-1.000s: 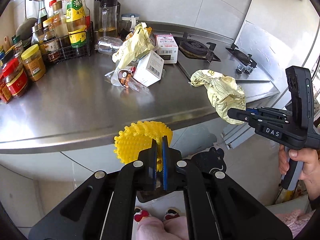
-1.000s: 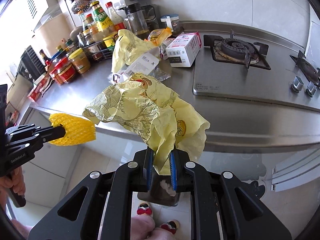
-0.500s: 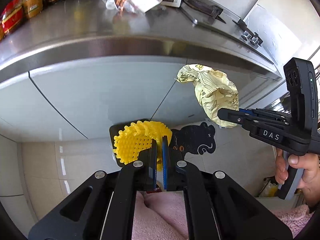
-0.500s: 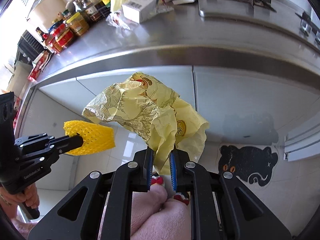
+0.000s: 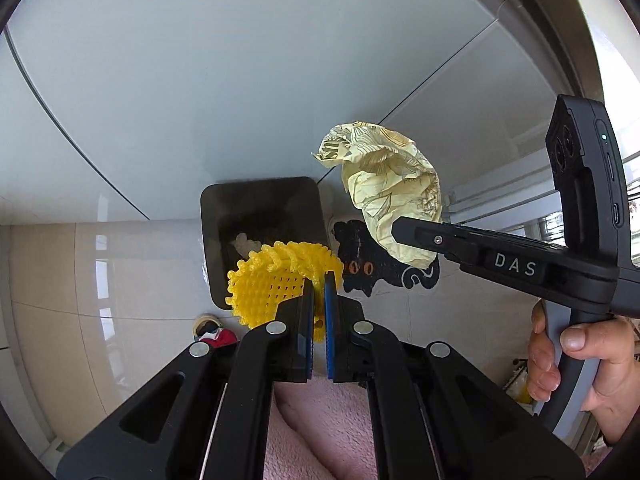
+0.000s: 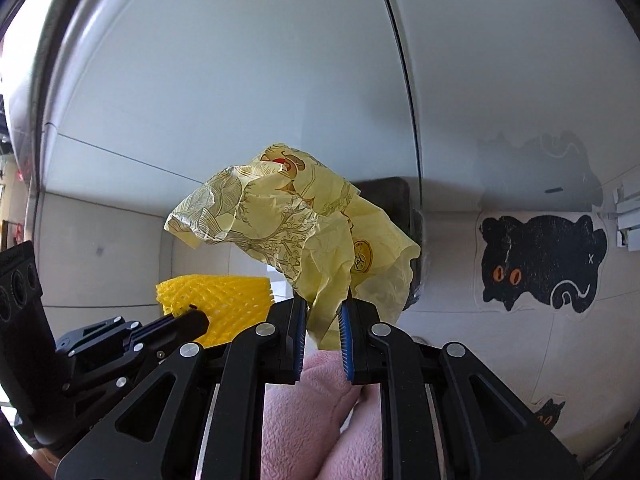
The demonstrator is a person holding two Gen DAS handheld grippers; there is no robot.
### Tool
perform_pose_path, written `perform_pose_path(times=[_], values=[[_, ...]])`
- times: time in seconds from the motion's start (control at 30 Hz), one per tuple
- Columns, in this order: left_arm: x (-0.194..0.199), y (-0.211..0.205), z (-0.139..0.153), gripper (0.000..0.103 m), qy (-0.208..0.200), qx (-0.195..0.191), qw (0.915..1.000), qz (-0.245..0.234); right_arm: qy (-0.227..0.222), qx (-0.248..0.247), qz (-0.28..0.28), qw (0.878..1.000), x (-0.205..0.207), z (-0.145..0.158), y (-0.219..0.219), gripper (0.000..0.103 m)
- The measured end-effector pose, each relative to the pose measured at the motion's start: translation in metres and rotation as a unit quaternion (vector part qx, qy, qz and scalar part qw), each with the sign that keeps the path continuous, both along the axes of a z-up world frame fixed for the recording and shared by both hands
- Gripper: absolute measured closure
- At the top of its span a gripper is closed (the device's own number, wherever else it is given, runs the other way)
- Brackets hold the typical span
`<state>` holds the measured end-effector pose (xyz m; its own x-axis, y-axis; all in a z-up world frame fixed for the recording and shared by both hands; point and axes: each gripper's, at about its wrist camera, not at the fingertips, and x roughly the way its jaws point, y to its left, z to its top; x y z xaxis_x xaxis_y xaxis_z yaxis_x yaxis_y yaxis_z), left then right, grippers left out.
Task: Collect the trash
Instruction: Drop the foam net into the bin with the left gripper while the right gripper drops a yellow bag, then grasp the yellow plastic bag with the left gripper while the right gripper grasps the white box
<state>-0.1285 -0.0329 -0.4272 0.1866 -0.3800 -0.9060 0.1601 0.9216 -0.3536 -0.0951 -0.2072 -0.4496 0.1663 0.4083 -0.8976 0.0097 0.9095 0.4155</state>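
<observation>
1. Yellow foam fruit net (image 5: pixel 276 280), pinched at its near edge between the blue pads of the left gripper (image 5: pixel 318 280); fanned out ahead and to the left of the tips.
2. Jaws nearly together on the net, only a thin strip of mesh between them.
3. Crumpled pale-yellow printed wrapper (image 6: pixel 296 228), clamped at its lower tail by the right gripper (image 6: pixel 323 312); billowing upward and to the left above the tips.
4. Jaws a little apart, pads pressed on the bunched paper.
5. Directly beyond the left tips and partly hidden by the net: dark rectangular trash bin (image 5: pixel 260 216), mouth facing up, a pale scrap inside.
6. In the right wrist view, same bin (image 6: pixel 394 200) mostly hidden behind the wrapper.
7. From the left wrist view, right gripper (image 5: pixel 396 230) to the right and slightly ahead, wrapper (image 5: pixel 388 184) hanging off its tip beside the bin's right edge, a hand (image 5: pixel 568 364) around the grey handle.
8. From the right wrist view, left gripper (image 6: pixel 202 320) low on the left, net (image 6: pixel 216 304) at its tip.
9. Right of the bin on the tiled floor: black cat-shaped mat (image 6: pixel 540 264).
10. Behind everything: white cabinet doors (image 5: pixel 240 80).
11. Below both tools: pink fleece garment (image 6: pixel 312 412).
</observation>
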Motion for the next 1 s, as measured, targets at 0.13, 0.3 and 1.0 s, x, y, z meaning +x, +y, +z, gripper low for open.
perform_pose_path(times=[0.13, 0.3, 1.0], values=[[0.012, 0.002, -0.039, 0.1, 0.018, -0.001, 0.9998, 0.001, 0.03, 0.02, -0.021, 0.999, 0.013, -0.039, 0.001, 0.087], [0.023, -0.001, -0.073, 0.1, 0.028, -0.001, 0.9996, 0.0, 0.05, 0.012, -0.019, 0.999, 0.027, -0.072, 0.01, 0.087], [0.037, 0.011, -0.036, 0.023, -0.009, 0.005, 0.9999, 0.01, 0.012, 0.032, -0.063, 0.997, 0.053, -0.041, 0.011, 0.005]])
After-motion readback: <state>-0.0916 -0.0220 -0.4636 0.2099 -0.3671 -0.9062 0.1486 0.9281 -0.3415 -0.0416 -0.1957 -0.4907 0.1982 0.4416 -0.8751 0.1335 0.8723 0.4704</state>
